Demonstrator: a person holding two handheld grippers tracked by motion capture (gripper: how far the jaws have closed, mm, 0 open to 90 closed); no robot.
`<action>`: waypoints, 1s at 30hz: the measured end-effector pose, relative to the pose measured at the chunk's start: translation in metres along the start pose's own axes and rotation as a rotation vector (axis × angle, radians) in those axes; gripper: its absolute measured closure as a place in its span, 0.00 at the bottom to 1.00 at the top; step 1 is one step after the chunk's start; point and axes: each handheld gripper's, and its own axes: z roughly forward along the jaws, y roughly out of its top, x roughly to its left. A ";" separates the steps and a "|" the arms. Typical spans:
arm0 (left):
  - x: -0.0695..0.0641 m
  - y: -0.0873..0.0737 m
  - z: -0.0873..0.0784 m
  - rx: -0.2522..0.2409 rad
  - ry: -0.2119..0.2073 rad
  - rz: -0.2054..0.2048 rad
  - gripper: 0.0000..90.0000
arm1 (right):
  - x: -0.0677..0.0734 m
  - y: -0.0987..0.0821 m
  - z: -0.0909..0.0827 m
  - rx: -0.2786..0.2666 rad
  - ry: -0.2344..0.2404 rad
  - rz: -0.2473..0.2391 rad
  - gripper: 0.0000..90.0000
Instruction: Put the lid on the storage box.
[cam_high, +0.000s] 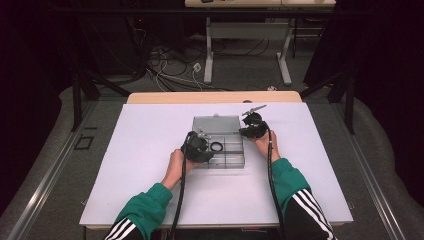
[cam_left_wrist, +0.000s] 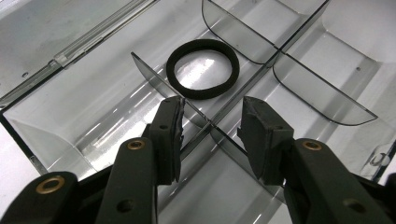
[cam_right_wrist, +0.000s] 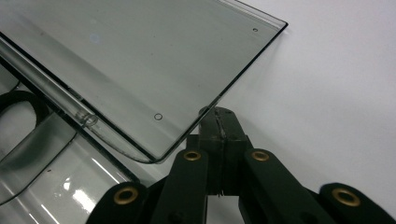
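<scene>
With the black rubber ring (cam_left_wrist: 202, 68) lying in a compartment of the clear organiser box (cam_high: 218, 159), we keep the left gripper (cam_left_wrist: 211, 122) released astride the divider just beside it, and slide the clenched, empty right gripper (cam_right_wrist: 219, 122) under the box's open lid (cam_right_wrist: 140, 60) edge.

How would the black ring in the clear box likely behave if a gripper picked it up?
The black ring looks thin and matte, like rubber or elastic, so it would probably flex and feel light. It lies flat on the clear box's floor, so rolling seems unlikely. Its matte surface should grip the pads.
</scene>
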 end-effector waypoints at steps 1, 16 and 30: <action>0.000 0.000 0.000 -0.001 0.000 0.000 0.66 | 0.000 0.000 0.000 0.000 -0.001 -0.004 1.00; 0.000 0.000 -0.001 0.000 0.000 0.019 0.66 | -0.001 0.002 0.005 -0.028 -0.022 -0.008 1.00; 0.000 -0.001 -0.001 -0.003 0.004 0.020 0.66 | -0.003 0.010 0.000 -0.106 -0.039 -0.005 1.00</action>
